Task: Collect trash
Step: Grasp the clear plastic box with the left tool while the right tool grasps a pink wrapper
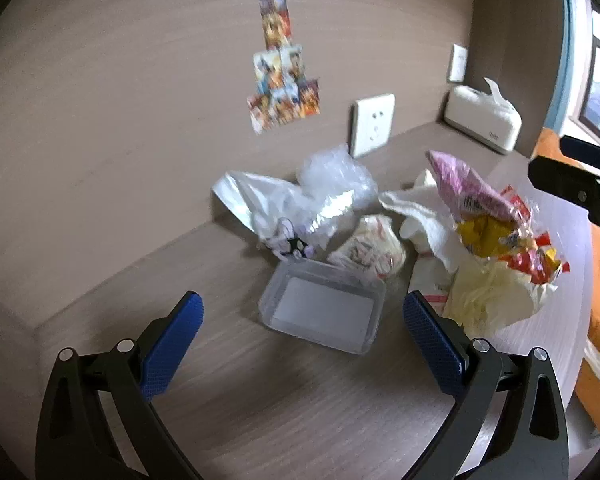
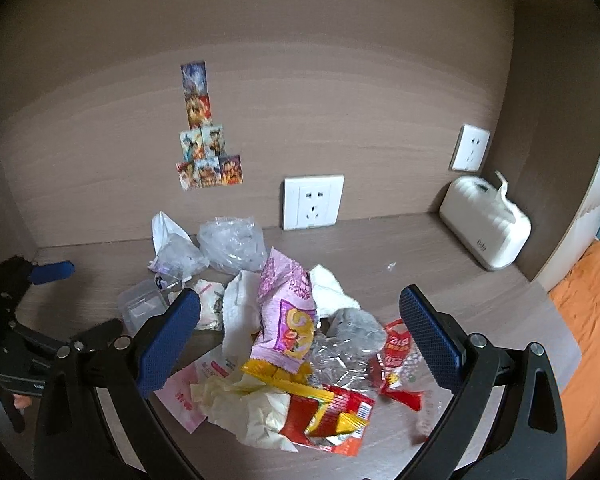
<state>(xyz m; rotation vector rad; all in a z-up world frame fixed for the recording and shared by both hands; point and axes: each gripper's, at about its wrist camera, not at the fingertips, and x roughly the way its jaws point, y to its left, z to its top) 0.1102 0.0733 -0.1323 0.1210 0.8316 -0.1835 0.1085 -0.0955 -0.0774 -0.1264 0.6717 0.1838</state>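
**Hovering over the pile: both grippers spread wide above the trash**

Hanging above the front of the wood-grain desk (image 1: 228, 408), the left gripper (image 1: 302, 334) was released, its blue pads (image 1: 172, 344) wide apart and gripping nothing. Between them, further in, a clear plastic tray (image 1: 324, 308) sat upright on the desk. Toward the back edge, against the wall, lay a crumpled clear bag (image 1: 268, 204) and, just beside it to the right, a wad of bubble wrap (image 1: 334, 176). In front of those, touching the tray's far rim, lay a small printed wrapper (image 1: 370, 248).

Right of that came the main heap of trash: white paper towels (image 2: 240, 308), a pink snack packet (image 2: 290, 312) standing tilted on top, a cream-coloured crumpled glove or bag (image 2: 252, 412) at the front, and a red-and-yellow wrapper (image 2: 328, 416) touching it. The right gripper (image 2: 302, 338) hovered over this heap, also released, its pads either side of the pile and apart from it. A red sachet (image 2: 398, 360) lay near its right pad.

In the back right corner stood a white tissue box (image 2: 486, 234), well apart from the heap. A wall socket (image 2: 313, 202) sat behind the trash.
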